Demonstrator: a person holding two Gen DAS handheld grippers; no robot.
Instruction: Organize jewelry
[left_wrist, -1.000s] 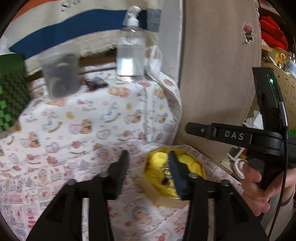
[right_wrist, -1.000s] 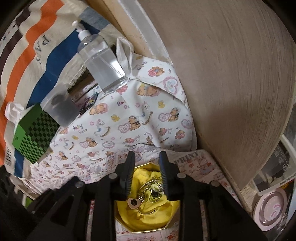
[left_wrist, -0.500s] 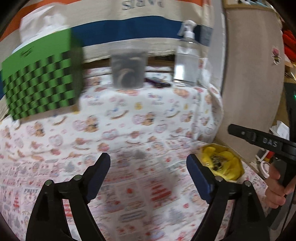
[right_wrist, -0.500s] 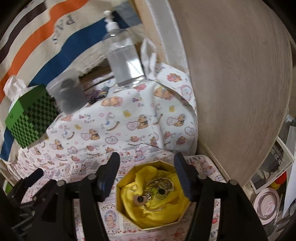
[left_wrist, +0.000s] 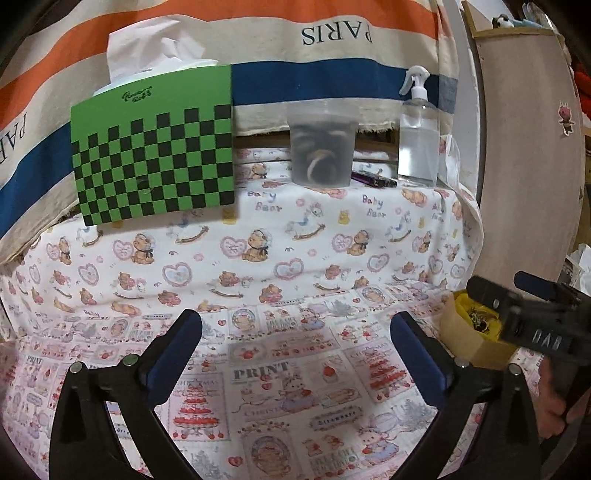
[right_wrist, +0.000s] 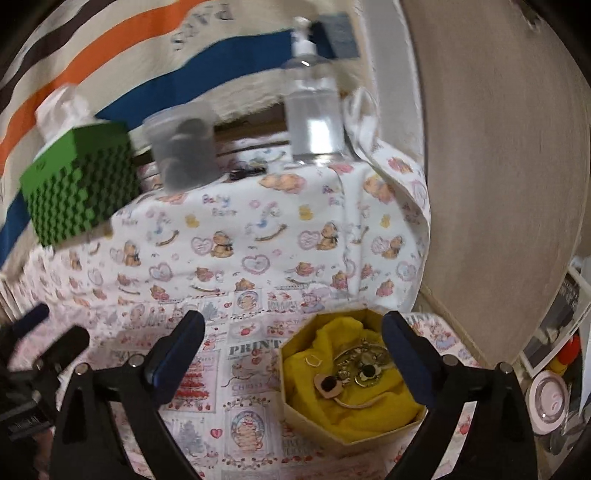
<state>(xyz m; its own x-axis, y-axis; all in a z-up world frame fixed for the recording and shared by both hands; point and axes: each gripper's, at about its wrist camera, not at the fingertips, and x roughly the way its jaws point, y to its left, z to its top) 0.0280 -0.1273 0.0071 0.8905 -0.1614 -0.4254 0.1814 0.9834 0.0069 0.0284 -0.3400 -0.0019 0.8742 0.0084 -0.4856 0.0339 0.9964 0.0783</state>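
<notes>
The left gripper (left_wrist: 295, 347), with black arms and blue-padded fingers, is spreading its jaws wide over the printed pink-and-white tablecloth (left_wrist: 280, 258), and nothing lies between them but cloth. The right gripper (right_wrist: 293, 349) is opening too; its right finger hangs over the rim of the octagonal tan cardboard box (right_wrist: 317, 417), yet the pads press on nothing. From the right wrist view you look straight down into that box: a crumpled yellow cloth (right_wrist: 369, 402) lines it, and on the cloth sits the heap of gold-coloured jewelry (right_wrist: 360, 363), with a small heart-shaped piece with a dark centre (right_wrist: 328, 386) just beside the heap. The left wrist view catches only a corner of the same box at the far right, half hidden behind the right gripper's black body, with a person's hand (left_wrist: 554, 398) wrapped round its handle; the jewelry there is a dark tangle too small to read. What that left view gives instead is a sharp, square-on look at the back of the table: a green-and-black checkered tissue box (left_wrist: 155, 162) with white tissue poking out, a translucent plastic cup (left_wrist: 321, 144) holding dark round things, and a clear spray bottle (left_wrist: 419, 136). In the right view these same three are blurred and tilted.
</notes>
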